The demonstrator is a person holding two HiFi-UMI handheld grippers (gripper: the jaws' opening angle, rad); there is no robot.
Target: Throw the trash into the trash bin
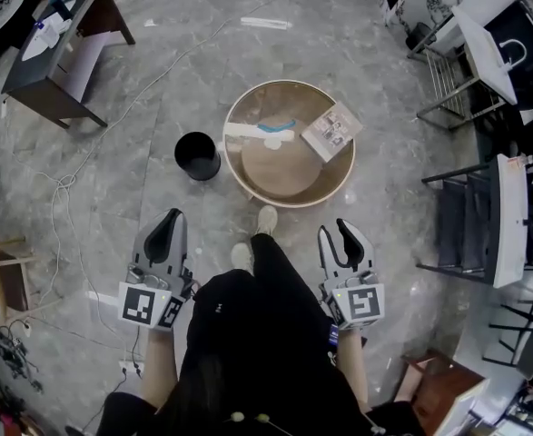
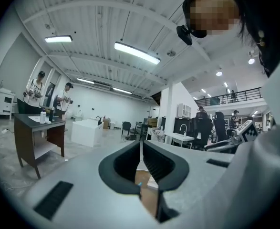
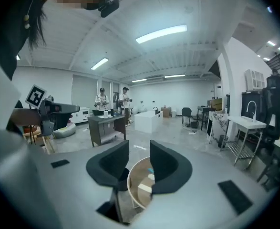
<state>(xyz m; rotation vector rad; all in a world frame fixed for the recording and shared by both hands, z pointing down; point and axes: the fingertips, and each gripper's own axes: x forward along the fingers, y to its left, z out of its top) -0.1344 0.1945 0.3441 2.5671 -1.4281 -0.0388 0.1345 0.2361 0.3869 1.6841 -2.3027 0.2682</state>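
A round wooden table (image 1: 248, 175) stands on the floor ahead of me. On it lie a white strip (image 1: 259, 133), a small blue scrap (image 1: 278, 124) and a printed packet (image 1: 331, 132). The black trash bin (image 1: 197, 155) sits on the floor just left of the table. My left gripper (image 1: 166, 230) hangs short of the bin, jaws shut and empty. On the right, my right gripper (image 1: 341, 234) is open with nothing in it, well short of the table. In the right gripper view, the table (image 3: 130, 185) shows through the gap of the right gripper (image 3: 140, 149).
A dark wooden desk (image 1: 57, 53) stands at the far left, with cables (image 1: 66, 184) trailing across the floor. White tables and black chairs (image 1: 484, 225) line the right side. My own shoes (image 1: 266, 218) are close to the table. Two people (image 2: 35, 87) stand far off.
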